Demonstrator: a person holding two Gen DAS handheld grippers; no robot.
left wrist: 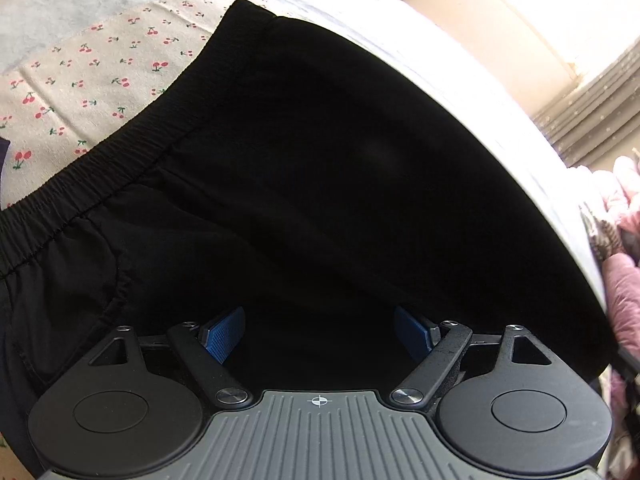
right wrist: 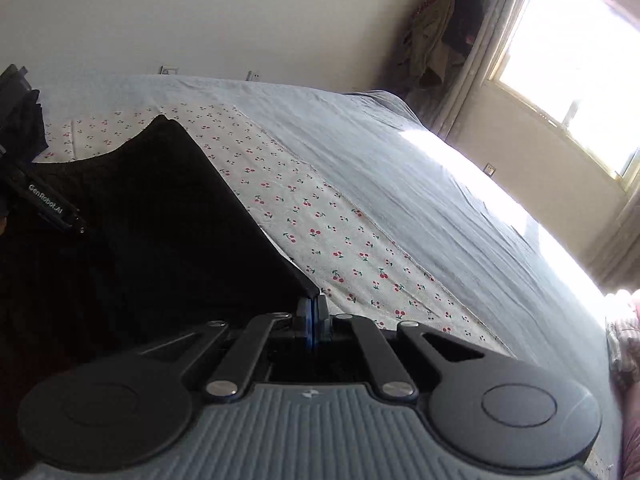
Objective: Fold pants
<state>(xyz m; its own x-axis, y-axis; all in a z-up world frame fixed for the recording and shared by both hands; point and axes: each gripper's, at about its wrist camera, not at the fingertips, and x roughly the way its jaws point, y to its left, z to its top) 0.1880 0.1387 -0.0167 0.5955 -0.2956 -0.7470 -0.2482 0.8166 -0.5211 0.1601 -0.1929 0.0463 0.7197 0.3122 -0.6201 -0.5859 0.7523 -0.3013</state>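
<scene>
Pinching a corner of the black pants [right wrist: 168, 216], the right hand-held gripper [right wrist: 313, 312] was clamped; the left hand-held gripper [left wrist: 320, 332] gaped above them.

My pants [left wrist: 320, 168] are black all over. The cloth [right wrist: 320, 236] under them is cream with little red cherries on green stems. The bed sheet [right wrist: 380, 152] is pale blue. My finger pads [left wrist: 224, 334] are bright blue, and my arms are black and grey.

Two handheld grippers, matte black over ribbed grey.
Blue textured fingers [left wrist: 224, 332], silver pivot screws, round black discs, white crosshair mark.
</scene>
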